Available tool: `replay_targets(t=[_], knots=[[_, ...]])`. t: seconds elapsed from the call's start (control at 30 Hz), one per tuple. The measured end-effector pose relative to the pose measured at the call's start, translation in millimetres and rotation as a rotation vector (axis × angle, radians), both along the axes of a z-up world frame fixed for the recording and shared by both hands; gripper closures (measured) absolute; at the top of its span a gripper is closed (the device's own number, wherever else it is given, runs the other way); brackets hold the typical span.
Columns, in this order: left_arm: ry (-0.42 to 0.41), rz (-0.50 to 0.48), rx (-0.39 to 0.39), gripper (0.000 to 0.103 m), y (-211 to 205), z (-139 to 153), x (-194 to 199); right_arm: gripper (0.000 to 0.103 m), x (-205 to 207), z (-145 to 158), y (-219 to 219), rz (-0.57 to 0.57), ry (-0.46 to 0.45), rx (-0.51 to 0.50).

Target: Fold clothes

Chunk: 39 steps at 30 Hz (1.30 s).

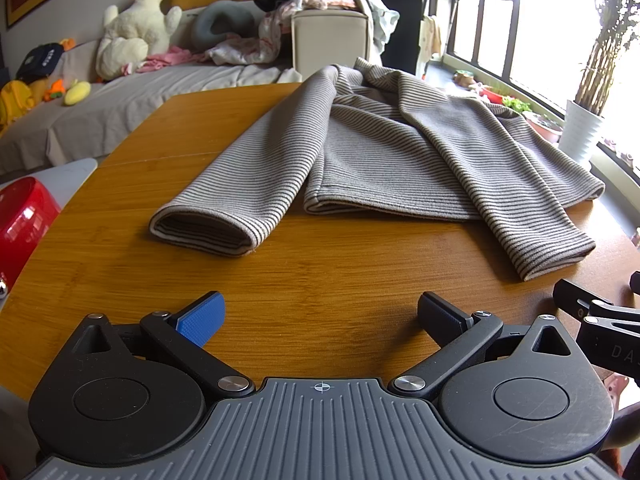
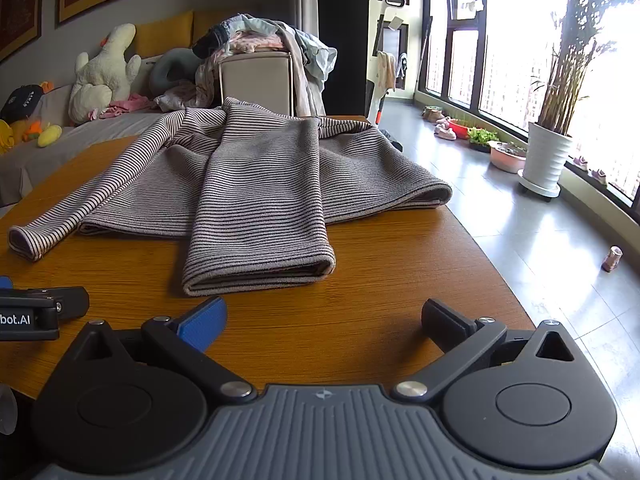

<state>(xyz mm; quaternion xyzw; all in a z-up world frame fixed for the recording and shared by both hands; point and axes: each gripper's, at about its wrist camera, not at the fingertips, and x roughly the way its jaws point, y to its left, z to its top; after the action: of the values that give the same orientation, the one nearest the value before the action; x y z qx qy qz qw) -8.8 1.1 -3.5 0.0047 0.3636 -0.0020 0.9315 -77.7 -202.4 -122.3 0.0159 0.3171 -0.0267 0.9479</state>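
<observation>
Ribbed striped sweater (image 1: pixel 384 152) lies on smooth wooden table (image 1: pixel 320 280); both grippers' fingers (image 1: pixel 202 318) spread empty.

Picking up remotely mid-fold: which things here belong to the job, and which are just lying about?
Job:
striped top, spread on the wooden table
left gripper, open
right gripper, open

Lying about:
red object
plush duck
clothes heap
potted plant

Bkgd: grey sofa (image 1: pixel 132 92) w/ white plush duck (image 1: pixel 136 28), yellow plush toy (image 1: pixel 78 93), grey neck pillow (image 1: pixel 218 22). Beige bin (image 1: pixel 330 42) heaped w/ laundry behind wooden table (image 1: pixel 320 300). White planter (image 2: pixel 546 156) stands near window; red object (image 1: pixel 24 220) at table's left edge.
</observation>
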Motion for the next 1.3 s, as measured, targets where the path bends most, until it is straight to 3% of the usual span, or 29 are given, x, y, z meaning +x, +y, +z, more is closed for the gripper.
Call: replay_targets(t=[1.3], knots=[[0.001, 0.0, 0.0, 0.0, 0.0, -0.1, -0.9, 0.0, -2.6, 0.2, -0.1, 0.009, -0.003, 0.008]])
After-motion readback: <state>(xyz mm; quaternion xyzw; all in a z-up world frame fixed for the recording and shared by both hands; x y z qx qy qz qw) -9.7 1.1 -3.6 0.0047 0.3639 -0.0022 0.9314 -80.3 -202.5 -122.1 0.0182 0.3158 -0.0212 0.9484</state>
